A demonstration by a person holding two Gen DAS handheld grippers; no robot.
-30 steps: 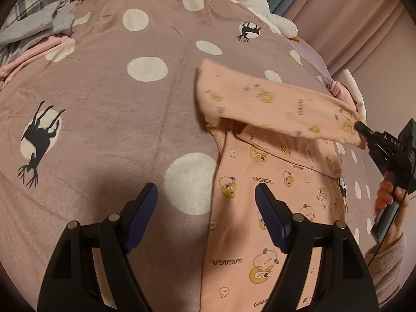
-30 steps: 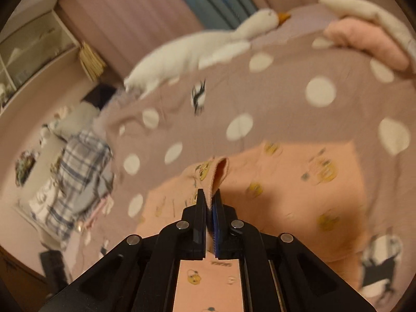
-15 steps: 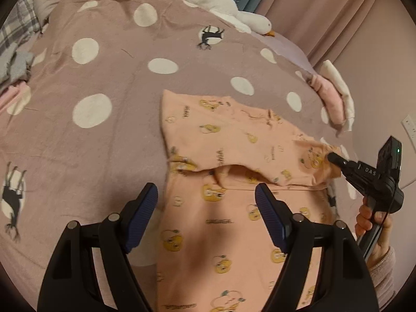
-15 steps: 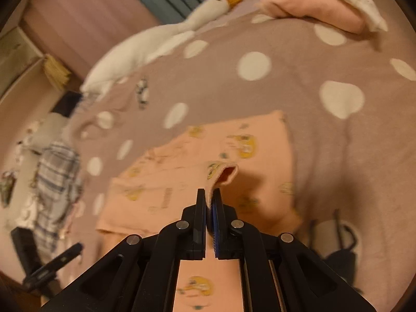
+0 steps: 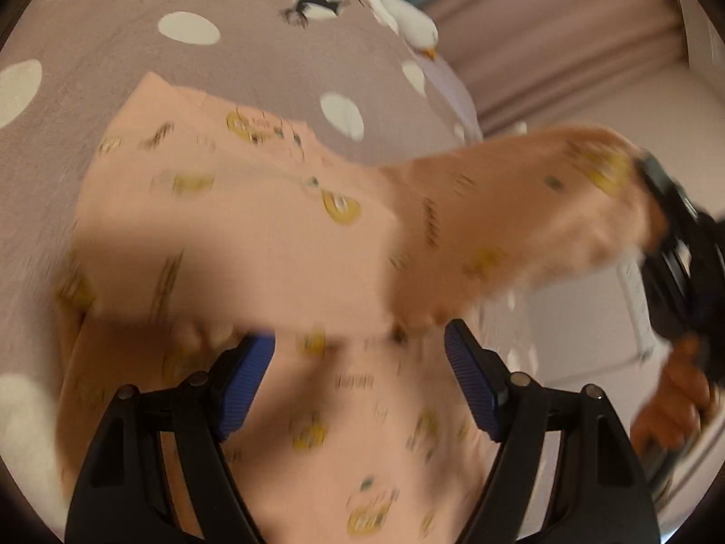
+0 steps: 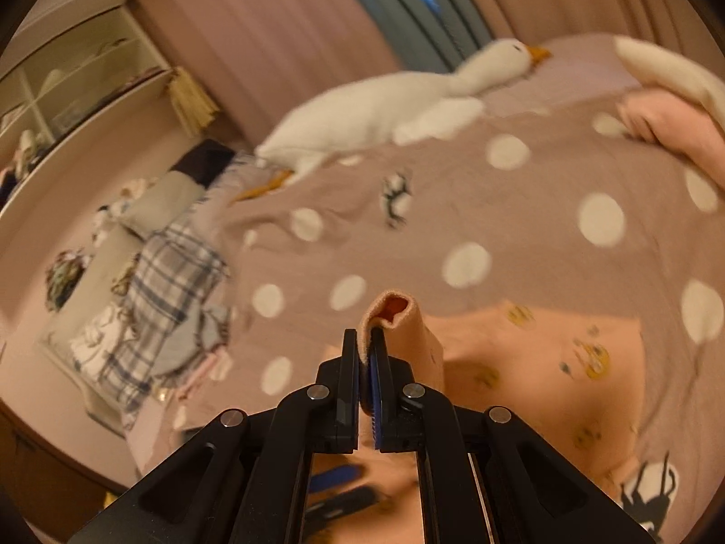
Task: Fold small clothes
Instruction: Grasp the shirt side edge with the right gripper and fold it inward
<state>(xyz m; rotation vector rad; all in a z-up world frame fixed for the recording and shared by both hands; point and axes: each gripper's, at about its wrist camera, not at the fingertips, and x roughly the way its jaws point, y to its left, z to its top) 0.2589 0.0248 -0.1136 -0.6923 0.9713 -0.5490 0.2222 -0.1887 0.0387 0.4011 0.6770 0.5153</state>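
Here our left gripper (image 5: 360,374) hangs wide open and empty over the peach top (image 5: 253,235), spread on the dotted cover (image 6: 521,208). Yellow cartoon prints dot it; its lettering blurs past reading. Our right gripper (image 6: 366,347) pinches the sleeve cuff (image 6: 392,310) tight, lifted clear. Farther off lies a plush goose (image 6: 385,109).

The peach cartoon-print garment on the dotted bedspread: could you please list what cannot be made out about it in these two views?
- Left wrist view: the print on the peach cartoon-print garment is motion-blurred, unreadable.
- Left wrist view: the right gripper is smeared; its grip shows only in the right wrist view.
- Both views: the garment's lower end is hidden by the gripper frames and cut off at the bottom edge.
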